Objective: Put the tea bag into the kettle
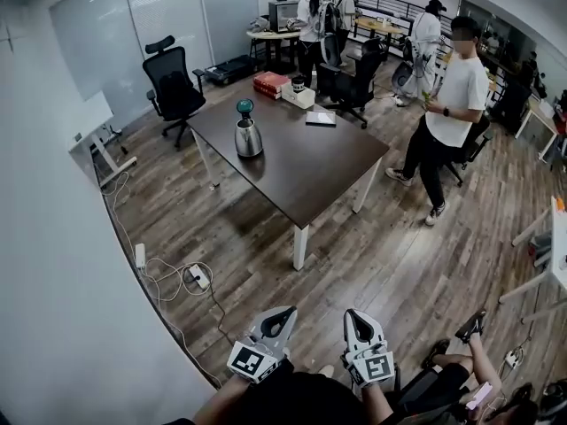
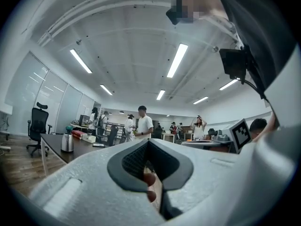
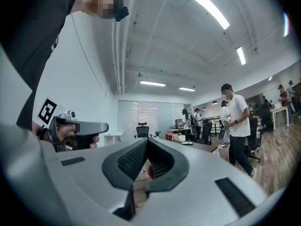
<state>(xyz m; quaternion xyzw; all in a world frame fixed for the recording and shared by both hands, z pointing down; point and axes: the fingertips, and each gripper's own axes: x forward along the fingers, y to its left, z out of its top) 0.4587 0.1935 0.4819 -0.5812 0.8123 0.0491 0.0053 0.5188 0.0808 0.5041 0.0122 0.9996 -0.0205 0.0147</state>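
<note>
The tea bag is too small to pick out in any view. The stainless-steel kettle (image 1: 248, 137) stands upright on the dark brown rectangular surface (image 1: 306, 166), near its left edge in the head view. A small teal round-topped object (image 1: 244, 107) shows right above the kettle; I cannot tell whether it sits on the kettle or stands behind it. Further back on the surface lie a stack of red books (image 1: 270, 82), a white box (image 1: 299, 96) just beside them and a flat dark pad (image 1: 321, 118) near the far right edge.

A black office chair (image 1: 173, 82) stands beyond the surface's left corner, and a person in a white T-shirt and dark trousers (image 1: 454, 104) stands off its right side on the wooden plank floor (image 1: 390, 264). A white power strip (image 1: 199, 277) with cables lies on the floor by the white wall.

Both tools are at the bottom of the head view, well apart from the surface and kettle, side by side and pointing toward them. The left tool (image 1: 289, 311) is clenched, tips together, gripping no object. The right tool (image 1: 349, 314) is clenched too, tips meeting, likewise with no object in them.
</note>
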